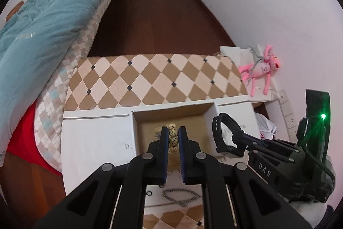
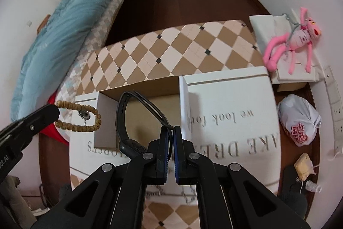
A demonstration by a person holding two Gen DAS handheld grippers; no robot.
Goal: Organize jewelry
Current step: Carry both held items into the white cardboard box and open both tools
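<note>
Bead bracelet [image 1: 173, 137] pinched in left tool [image 1: 173, 132], black wristband [image 2: 137, 119] in right tool [image 2: 170, 132]

Left gripper [image 1: 173, 136]: matte black plastic body, two angled linkage arms per side, round silver pivot pins at each joint. Fingers [image 1: 164, 143] are flat black plates faced inside with ribbed blue pads. Side view from the right camera shows a small silver screw and part of a white printed marking.

Right gripper [image 2: 170, 134]: same black linkage, silver pins, blue-lined fingers [image 2: 164, 138]. Seen from the left camera: white "DAS" lettering on its side, a lit green LED behind, a black cable along the housing.
</note>
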